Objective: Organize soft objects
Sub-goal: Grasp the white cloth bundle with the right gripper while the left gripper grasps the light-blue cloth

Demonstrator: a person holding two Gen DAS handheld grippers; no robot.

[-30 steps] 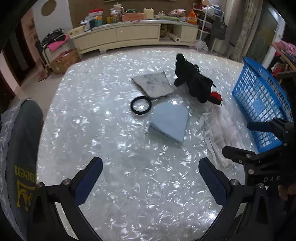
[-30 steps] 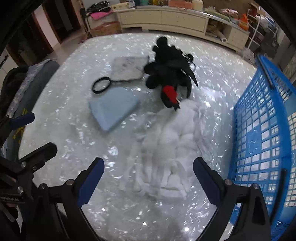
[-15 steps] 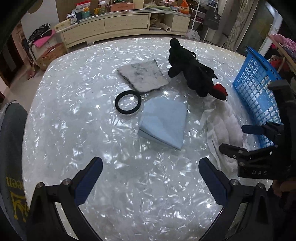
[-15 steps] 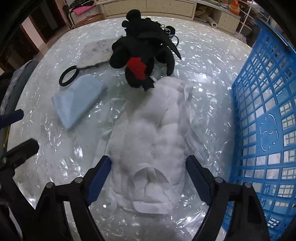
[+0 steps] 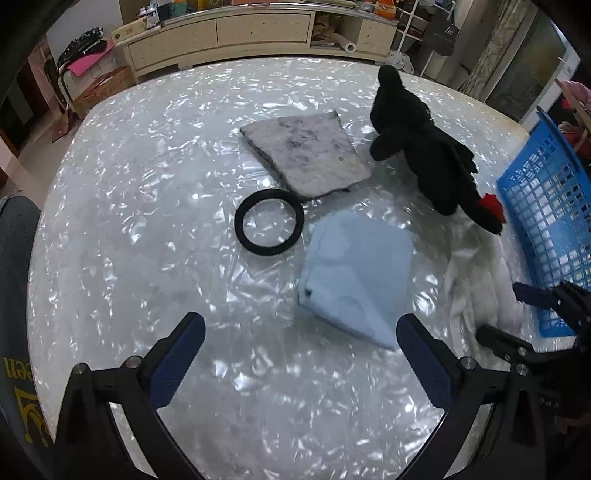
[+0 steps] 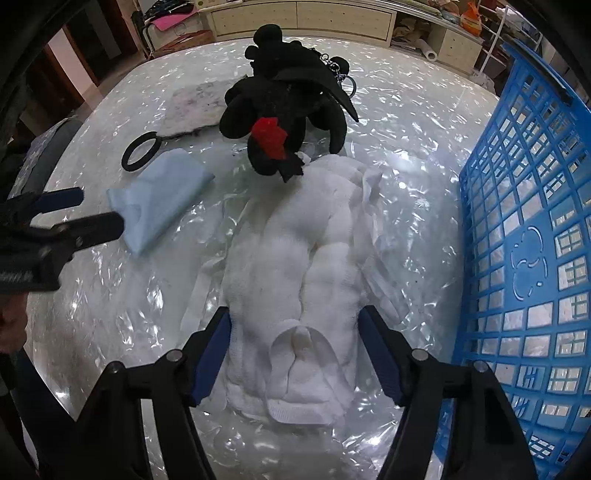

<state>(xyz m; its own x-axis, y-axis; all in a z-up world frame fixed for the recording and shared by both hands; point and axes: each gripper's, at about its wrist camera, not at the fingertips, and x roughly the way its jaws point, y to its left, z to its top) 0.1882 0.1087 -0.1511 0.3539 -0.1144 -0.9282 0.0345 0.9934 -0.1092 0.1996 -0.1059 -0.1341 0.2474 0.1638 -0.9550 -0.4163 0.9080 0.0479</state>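
A white crumpled towel (image 6: 295, 280) lies on the pearly table beside the blue basket (image 6: 524, 229). My right gripper (image 6: 295, 350) is open, its jaws on either side of the towel's near end. A black plush toy (image 6: 284, 99) with a red patch lies just beyond the towel. A light blue folded cloth (image 5: 354, 273), a black ring (image 5: 269, 226) and a grey mat (image 5: 306, 151) lie in the middle. My left gripper (image 5: 301, 358) is open and empty, hovering before the blue cloth. The towel (image 5: 476, 273), the plush (image 5: 424, 147) and the basket (image 5: 550, 206) also show in the left wrist view.
The round table (image 5: 147, 184) has a shiny wrinkled cover. A grey chair back (image 5: 14, 295) stands at its left edge. A long cream cabinet (image 5: 240, 33) runs along the far wall. The right gripper shows at the right of the left wrist view (image 5: 517, 314).
Both grippers have moved forward over the table. My right gripper has come down around the towel's near end and its jaws have narrowed. The left gripper has neared the blue cloth.
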